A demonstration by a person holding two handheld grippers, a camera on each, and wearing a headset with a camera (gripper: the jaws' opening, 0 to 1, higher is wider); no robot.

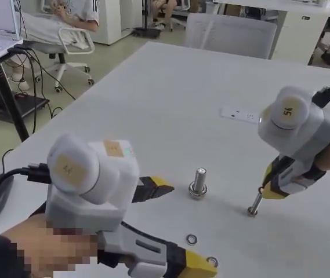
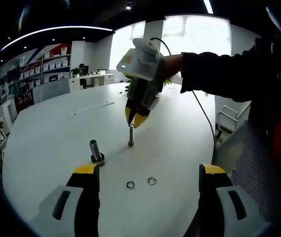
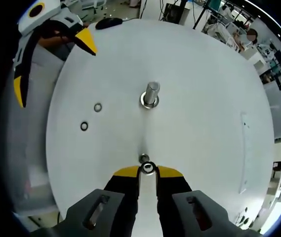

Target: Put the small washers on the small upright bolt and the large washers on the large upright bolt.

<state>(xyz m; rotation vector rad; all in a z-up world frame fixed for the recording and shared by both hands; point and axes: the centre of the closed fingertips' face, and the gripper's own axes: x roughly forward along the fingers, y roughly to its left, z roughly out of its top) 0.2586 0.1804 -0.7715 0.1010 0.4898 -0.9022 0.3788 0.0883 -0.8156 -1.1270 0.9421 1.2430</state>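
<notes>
White table (image 1: 170,87), its broad top bare toward twelve o'clock in the head view. Left gripper (image 2: 149,170) at seven o'clock, jaws wide apart. Right gripper (image 2: 136,120) at three o'clock, jaws pinching a small washer (image 3: 148,168) over the slim, upright small bolt (image 1: 254,204). Silver large bolt (image 1: 199,181) stands upright at centre. Two loose washers (image 1: 192,238) lie flat at six o'clock.

Landmark: thick silver upright bolt (image 1: 198,182) on white tabletop (image 1: 170,92). Far side bare up to a flat white socket strip (image 1: 240,114). Right of it, thin upright bolt (image 1: 254,205), top blocked by right gripper (image 1: 261,191) pinching a small steel ring (image 3: 148,168); open gap between bolts. Near side: two loose steel washers (image 1: 192,238) (image 1: 212,262) lying flat by left gripper (image 1: 180,225), jaws spread wide.
</notes>
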